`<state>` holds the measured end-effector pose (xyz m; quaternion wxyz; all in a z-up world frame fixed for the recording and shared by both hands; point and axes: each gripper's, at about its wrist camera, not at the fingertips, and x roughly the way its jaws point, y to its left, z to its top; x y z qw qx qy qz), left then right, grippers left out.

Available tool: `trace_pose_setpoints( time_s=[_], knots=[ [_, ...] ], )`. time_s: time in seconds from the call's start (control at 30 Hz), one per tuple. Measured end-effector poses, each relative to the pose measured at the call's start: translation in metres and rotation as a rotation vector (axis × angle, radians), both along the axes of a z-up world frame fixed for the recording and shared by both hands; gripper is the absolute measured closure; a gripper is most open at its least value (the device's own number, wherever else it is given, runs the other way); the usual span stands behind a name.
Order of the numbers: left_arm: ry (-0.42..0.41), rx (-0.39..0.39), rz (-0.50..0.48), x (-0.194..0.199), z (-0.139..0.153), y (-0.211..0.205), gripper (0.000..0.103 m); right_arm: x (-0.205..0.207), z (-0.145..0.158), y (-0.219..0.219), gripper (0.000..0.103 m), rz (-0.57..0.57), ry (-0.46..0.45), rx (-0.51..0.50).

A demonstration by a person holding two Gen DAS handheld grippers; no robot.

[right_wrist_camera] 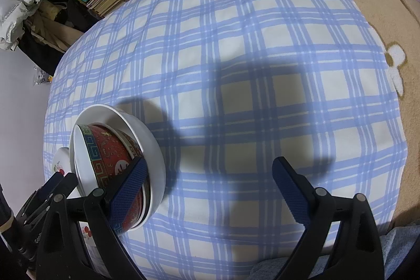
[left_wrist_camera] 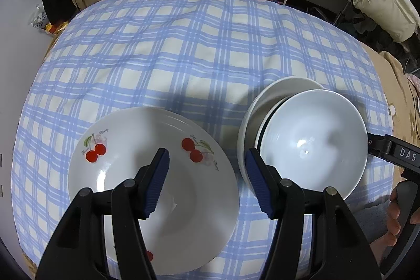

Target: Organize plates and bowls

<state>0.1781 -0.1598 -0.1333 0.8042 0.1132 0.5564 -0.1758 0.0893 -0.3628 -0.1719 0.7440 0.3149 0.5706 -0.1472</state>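
cloth: blue-and-white checked tablecloth [left_wrist_camera: 168, 49] covers the whole work surface, a bit rumpled, so nothing sits on truly firm ground

cherry plate: big white plate with cherries [left_wrist_camera: 147, 154] lies flat at the near left, directly under the left gripper [left_wrist_camera: 207, 183]

bowl stack: just right of the plate, almost touching its rim. A wide white bowl [right_wrist_camera: 147, 141] at the bottom, and a red patterned bowl [right_wrist_camera: 113, 151] nested in it, white inside, sitting tilted rather than square

left tongs: jaws roughly half open, nothing between them, hovering over the gap between plate and stack

right tongs: right gripper [right_wrist_camera: 210, 190] has its jaws spread wide and holds nothing. Its left pad is right beside the red bowl's wall; whether it actually touches, I can't tell

step in hand: my guess is the bowls are getting squared up

how I'd do it: nudge the red bowl level by its rim, gently, since a hard push could slide the stack into the plate on that soft cloth
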Motion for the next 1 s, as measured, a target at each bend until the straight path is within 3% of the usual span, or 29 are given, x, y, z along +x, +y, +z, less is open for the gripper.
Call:
trace_pose_setpoints(
  time_s=[0.57,0.63,0.9,1.0],
  knots=[
    [-0.031,0.060,-0.015,0.002,-0.006,-0.012,0.045,0.002,-0.002,0.002,0.003,0.024,0.008,-0.007],
    [-0.030,0.056,-0.027,0.002,-0.006,-0.014,0.053,0.002,-0.002,0.002,0.005,0.025,0.007,-0.007],
    [-0.036,0.047,-0.059,-0.002,-0.006,-0.022,0.070,0.003,0.002,0.004,0.020,0.046,-0.023,0.009],
    [-0.031,0.042,-0.074,-0.002,-0.007,-0.027,0.080,0.004,0.004,0.006,0.033,0.061,-0.044,0.023]
  ],
)
